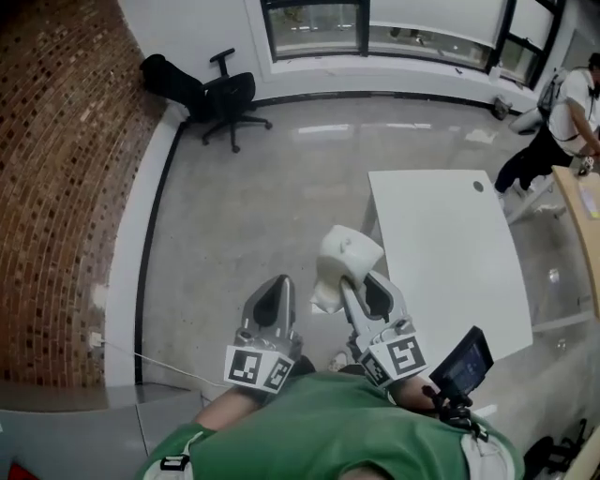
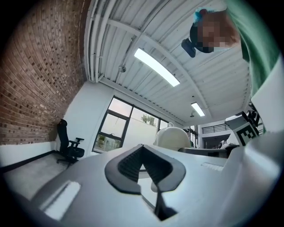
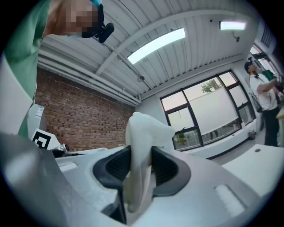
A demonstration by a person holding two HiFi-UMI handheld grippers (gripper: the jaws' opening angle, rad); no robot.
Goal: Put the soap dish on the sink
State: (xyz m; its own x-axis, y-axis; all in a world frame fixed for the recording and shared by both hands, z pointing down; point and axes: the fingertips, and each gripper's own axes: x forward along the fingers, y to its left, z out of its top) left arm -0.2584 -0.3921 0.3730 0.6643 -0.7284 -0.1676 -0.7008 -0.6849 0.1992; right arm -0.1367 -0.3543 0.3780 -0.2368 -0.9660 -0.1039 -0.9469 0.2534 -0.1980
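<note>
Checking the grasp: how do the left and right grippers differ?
The right gripper clamps the white soap dish; the left gripper holds nothing. The right gripper's jaws stand spread by the dish; the left gripper's are together. Both point forward over the floor.

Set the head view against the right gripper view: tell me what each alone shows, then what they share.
Only the head view: the black office chair on the floor and a small black screen near the person's right arm.
Only the right gripper view: the ceiling with its strip lights.
Both: the white soap dish clamped in the right gripper, the brick wall, the windows, and a person in a white top at the right edge.
</note>
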